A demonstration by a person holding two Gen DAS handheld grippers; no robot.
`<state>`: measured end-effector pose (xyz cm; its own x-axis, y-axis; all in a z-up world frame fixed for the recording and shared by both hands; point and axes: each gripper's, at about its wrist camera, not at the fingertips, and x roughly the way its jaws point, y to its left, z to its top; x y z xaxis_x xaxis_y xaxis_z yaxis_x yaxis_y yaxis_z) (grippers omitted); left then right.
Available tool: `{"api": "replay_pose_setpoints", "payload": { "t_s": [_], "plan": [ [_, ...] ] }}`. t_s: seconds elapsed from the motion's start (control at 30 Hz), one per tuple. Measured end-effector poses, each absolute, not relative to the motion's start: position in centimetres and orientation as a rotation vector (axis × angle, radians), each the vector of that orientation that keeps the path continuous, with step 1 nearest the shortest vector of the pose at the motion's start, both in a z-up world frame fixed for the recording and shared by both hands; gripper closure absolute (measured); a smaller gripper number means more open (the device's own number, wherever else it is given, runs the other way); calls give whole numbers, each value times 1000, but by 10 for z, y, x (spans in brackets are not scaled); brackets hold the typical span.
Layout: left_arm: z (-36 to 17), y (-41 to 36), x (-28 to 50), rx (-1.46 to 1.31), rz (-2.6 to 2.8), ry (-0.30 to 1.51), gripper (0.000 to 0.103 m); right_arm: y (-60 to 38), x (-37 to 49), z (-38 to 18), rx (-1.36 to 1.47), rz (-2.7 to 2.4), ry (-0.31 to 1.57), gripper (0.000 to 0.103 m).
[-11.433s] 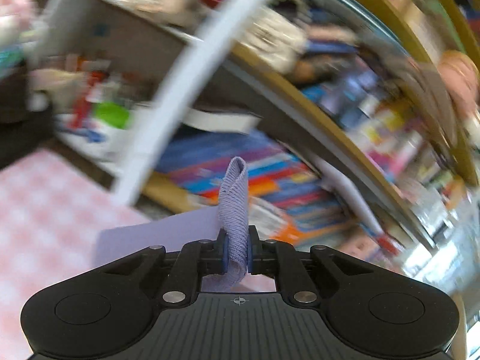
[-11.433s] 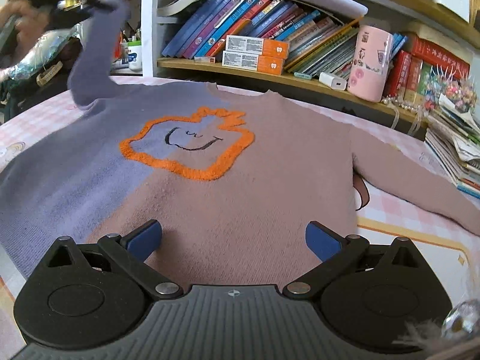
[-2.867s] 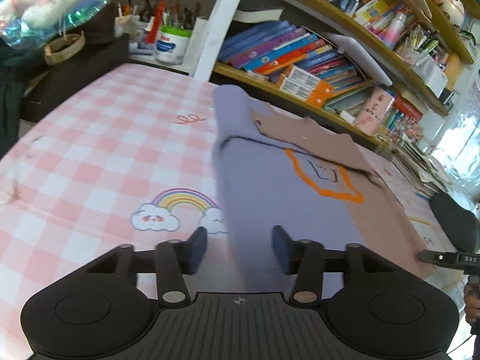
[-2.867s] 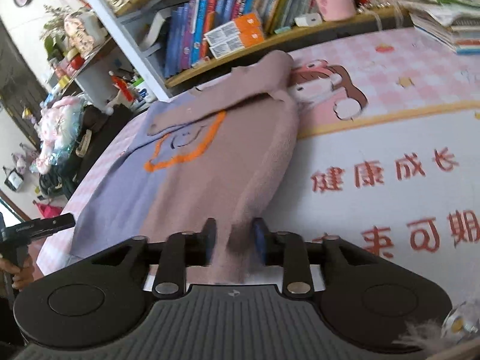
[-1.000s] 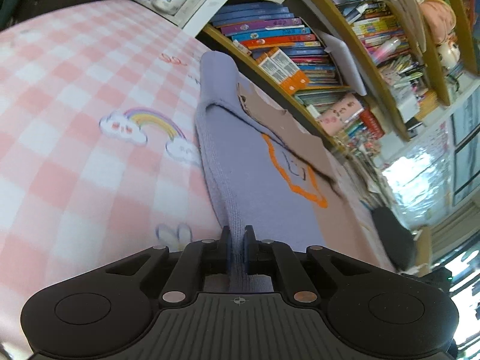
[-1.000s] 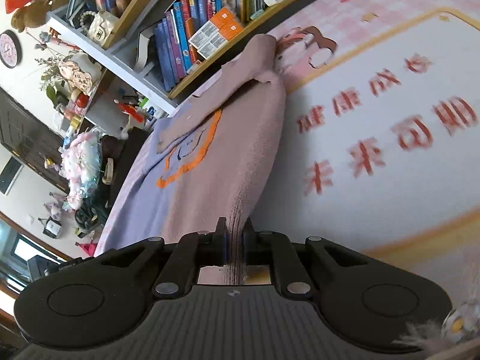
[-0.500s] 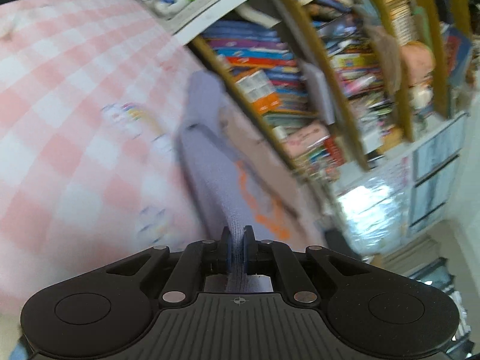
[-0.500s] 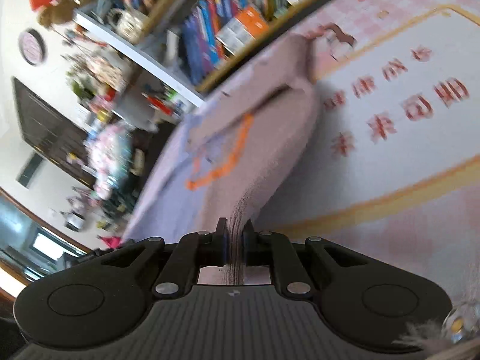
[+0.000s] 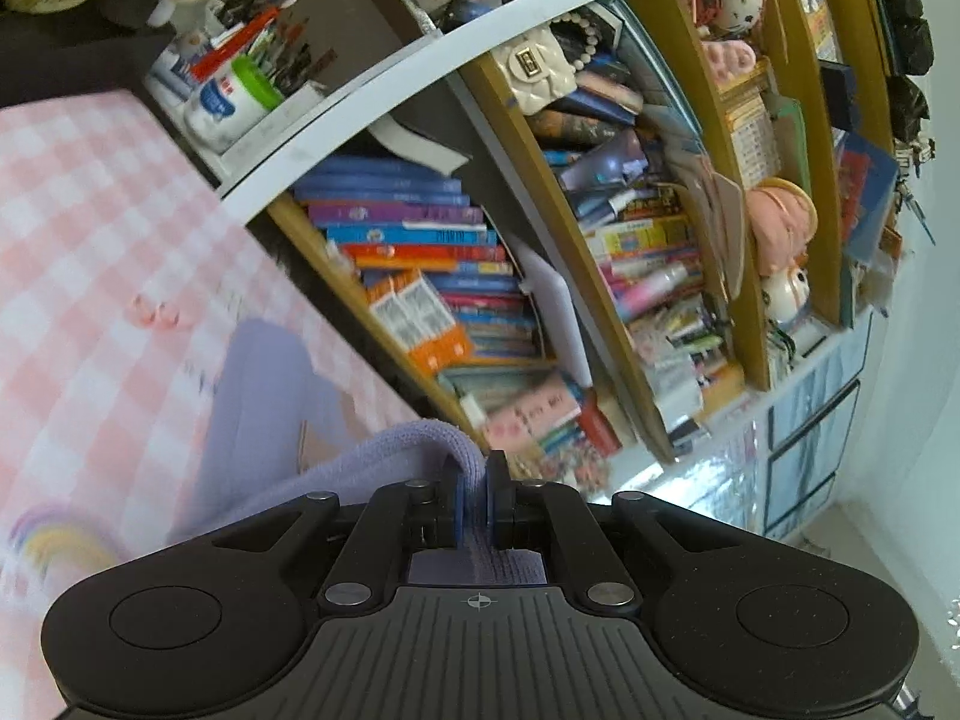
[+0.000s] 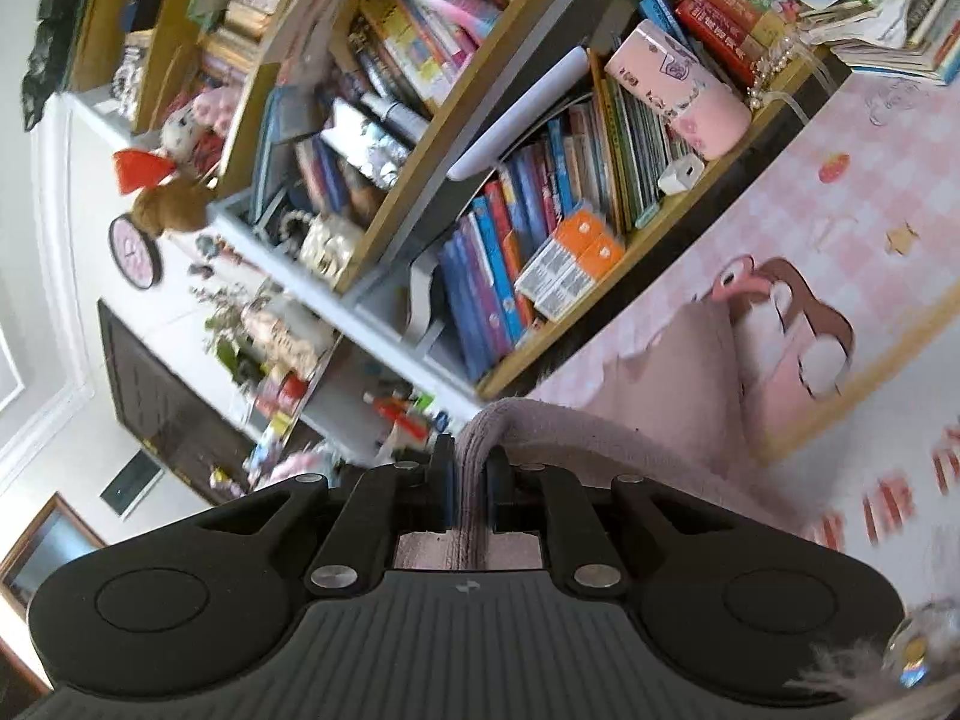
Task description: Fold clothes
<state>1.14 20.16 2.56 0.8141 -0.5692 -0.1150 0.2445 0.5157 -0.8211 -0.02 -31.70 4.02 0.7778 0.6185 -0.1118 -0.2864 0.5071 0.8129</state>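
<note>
Lilac-and-mauve sweater (image 9: pixel 264 396) hem pinched tight by left gripper (image 9: pixel 472 483) & right gripper (image 10: pixel 470 480), mid bottom-to-collar fold; next prob needs both ends laid down evenly.

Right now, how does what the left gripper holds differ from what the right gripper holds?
The left gripper is shut on lilac knit fabric, which trails down to its left. The right gripper is shut on dusty-pink knit fabric, which trails to its right. Both pinch a raised fold of the sweater above the pink checked table cover.
</note>
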Motion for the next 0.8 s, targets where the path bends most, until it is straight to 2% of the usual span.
{"api": "replay_pose_setpoints", "payload": {
  "t_s": [0.27, 0.57, 0.67, 0.7, 0.73, 0.77, 0.8],
  "plan": [
    [21, 202, 80, -888, -434, 419, 98, -316, 78, 34, 897, 531, 442, 94],
    [-21, 204, 129, -883, -308, 557, 95, -313, 139, -9, 875, 429, 552, 93],
    [-27, 203, 134, -845, -291, 591, 87, -313, 150, -26, 858, 373, 604, 82],
    [-23, 203, 130, -811, -288, 578, 83, -316, 149, -27, 852, 365, 608, 75],
    [-18, 203, 126, -778, -285, 565, 78, -319, 146, -26, 849, 363, 604, 73],
    [-13, 203, 121, -744, -282, 552, 67, -322, 144, -26, 846, 361, 599, 71],
    [-9, 201, 117, -674, -267, 539, 59, -325, 141, -25, 843, 360, 594, 61]
  ]
}}
